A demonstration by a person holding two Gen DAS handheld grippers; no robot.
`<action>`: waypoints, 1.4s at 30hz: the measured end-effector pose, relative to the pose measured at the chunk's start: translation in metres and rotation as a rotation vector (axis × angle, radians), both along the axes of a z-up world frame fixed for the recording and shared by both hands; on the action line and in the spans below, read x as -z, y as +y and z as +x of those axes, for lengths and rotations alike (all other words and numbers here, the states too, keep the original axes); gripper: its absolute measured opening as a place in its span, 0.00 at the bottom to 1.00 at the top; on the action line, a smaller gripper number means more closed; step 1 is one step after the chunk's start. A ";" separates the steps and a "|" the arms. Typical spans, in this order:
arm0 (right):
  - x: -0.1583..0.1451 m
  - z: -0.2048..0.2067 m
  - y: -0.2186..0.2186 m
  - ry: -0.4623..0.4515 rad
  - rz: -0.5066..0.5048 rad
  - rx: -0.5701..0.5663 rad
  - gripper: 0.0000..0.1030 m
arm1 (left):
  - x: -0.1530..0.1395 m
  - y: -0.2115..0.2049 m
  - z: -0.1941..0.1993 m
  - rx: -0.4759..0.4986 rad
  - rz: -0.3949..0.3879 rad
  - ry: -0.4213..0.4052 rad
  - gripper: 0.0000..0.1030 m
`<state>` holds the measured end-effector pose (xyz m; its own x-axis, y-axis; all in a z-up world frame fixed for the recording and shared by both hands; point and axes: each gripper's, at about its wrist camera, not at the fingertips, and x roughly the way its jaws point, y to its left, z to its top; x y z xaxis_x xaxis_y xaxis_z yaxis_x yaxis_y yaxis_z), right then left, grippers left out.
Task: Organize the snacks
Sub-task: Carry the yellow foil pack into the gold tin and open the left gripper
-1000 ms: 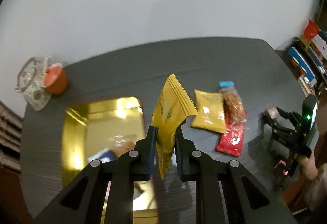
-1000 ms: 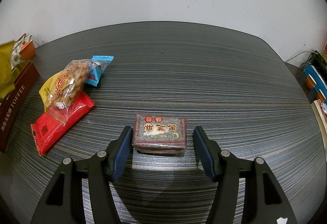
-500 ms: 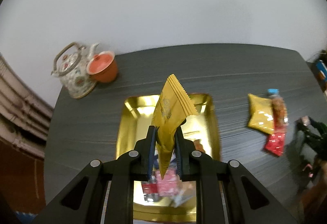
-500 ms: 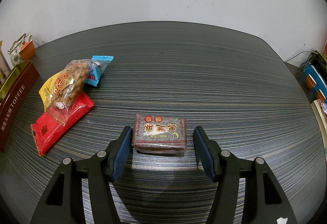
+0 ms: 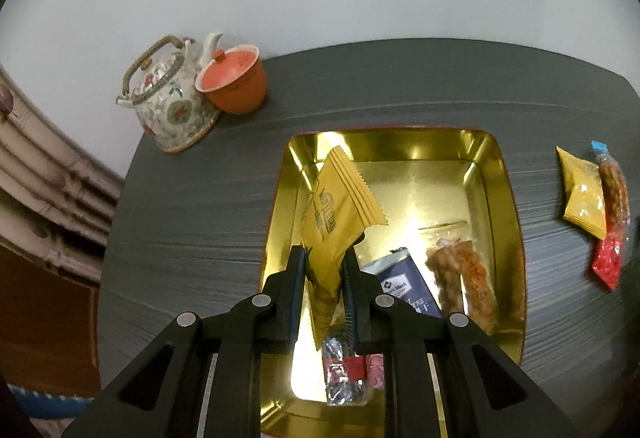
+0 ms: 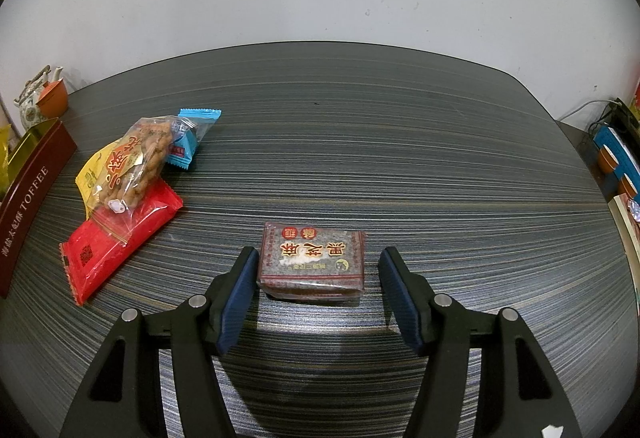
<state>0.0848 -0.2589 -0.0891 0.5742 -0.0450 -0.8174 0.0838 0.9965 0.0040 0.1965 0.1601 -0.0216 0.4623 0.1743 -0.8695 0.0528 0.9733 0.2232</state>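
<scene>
My left gripper [image 5: 323, 262] is shut on a yellow snack packet [image 5: 338, 206] that stands upright over the gold tin [image 5: 400, 146]. In the tin lie a dark blue packet [image 5: 404, 288], a clear bag of brown snacks [image 5: 466, 278] and a small foil-wrapped sweet [image 5: 344, 378]. In the right wrist view my right gripper [image 6: 316, 278] stands open low over the table. A brown sesame-cake packet [image 6: 312, 264] lies between its fingers, and neither pad touches it. To the left lies a pile: a red packet [image 6: 116, 242], a clear bag of twists [image 6: 134, 162], a yellow packet [image 6: 90, 174] and a blue packet [image 6: 192, 138].
A flowered teapot [image 5: 168, 102] and an orange lidded cup [image 5: 234, 80] stand at the table's far left corner by the wall. The tin's dark red side [image 6: 28, 202] reads TOFFEE. Books and cables [image 6: 616, 154] sit past the table's right edge.
The left gripper has carried the yellow packet leftward from beside the snack pile to over the tin and lower. The right gripper and the brown packet have not moved.
</scene>
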 end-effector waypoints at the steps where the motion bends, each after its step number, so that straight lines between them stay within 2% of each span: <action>1: 0.000 0.000 0.000 0.000 -0.001 0.000 0.58 | 0.002 0.000 0.000 -0.002 -0.003 0.004 0.18; 7: 0.000 0.000 0.000 0.000 0.000 0.001 0.58 | 0.013 -0.005 0.000 -0.006 0.021 0.017 0.18; 13: 0.001 0.000 0.000 0.000 0.000 0.001 0.59 | 0.015 -0.003 0.000 -0.023 0.013 0.020 0.18; 23: 0.001 0.000 -0.001 0.000 -0.001 0.001 0.59 | 0.022 -0.002 -0.002 -0.042 0.004 0.059 0.25; 27: 0.001 0.000 -0.001 0.001 -0.001 0.001 0.59 | 0.019 -0.002 -0.005 -0.035 -0.029 0.063 0.27; 36: 0.001 0.000 -0.001 0.001 -0.002 0.002 0.59 | -0.003 -0.007 -0.021 -0.012 -0.061 0.010 0.29; 38: 0.001 0.000 -0.001 0.001 -0.002 0.002 0.59 | -0.007 -0.005 -0.027 -0.015 -0.073 -0.001 0.34; 40: 0.001 0.000 -0.001 0.000 -0.002 0.002 0.58 | -0.011 -0.002 -0.034 -0.021 -0.088 -0.011 0.43; 42: 0.001 0.000 0.000 -0.001 -0.002 -0.001 0.56 | -0.013 0.002 -0.043 -0.026 -0.088 -0.028 0.46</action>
